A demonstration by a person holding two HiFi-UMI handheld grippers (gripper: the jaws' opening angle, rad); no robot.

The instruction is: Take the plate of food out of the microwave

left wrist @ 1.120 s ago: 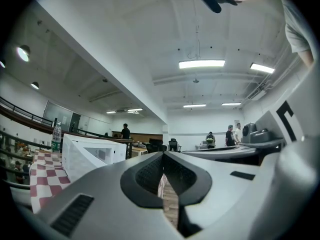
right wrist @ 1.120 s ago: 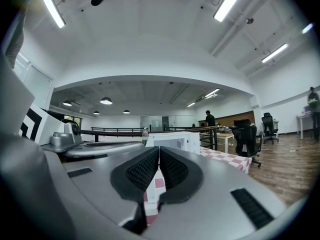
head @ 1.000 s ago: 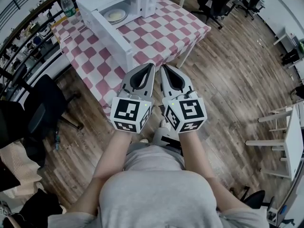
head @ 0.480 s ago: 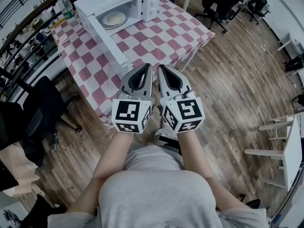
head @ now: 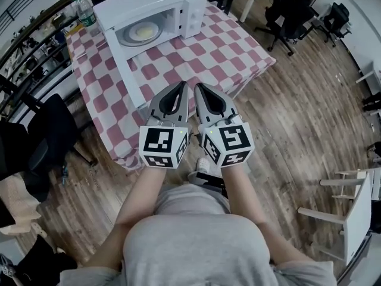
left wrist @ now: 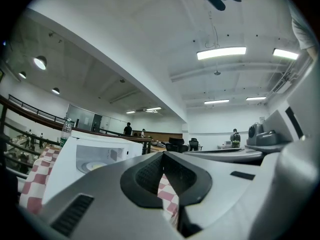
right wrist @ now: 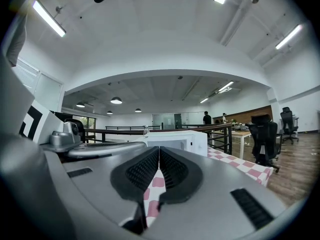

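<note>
in the head view, what lies on the pale round plate [head: 143, 32] inside the white box microwave [head: 143, 2] is too small to tell. the near edge of the red-and-white checked tablecloth [head: 196, 58] is hidden behind the grey left gripper [head: 181, 87] and grey right gripper [head: 199, 88]. a white table [head: 360, 213] is cut off at the right edge.

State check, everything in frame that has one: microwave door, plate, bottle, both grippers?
microwave door: swung open
plate of food: inside the microwave
bottle: upright on the table, beside the microwave
left gripper: shut, empty
right gripper: shut, empty
</note>
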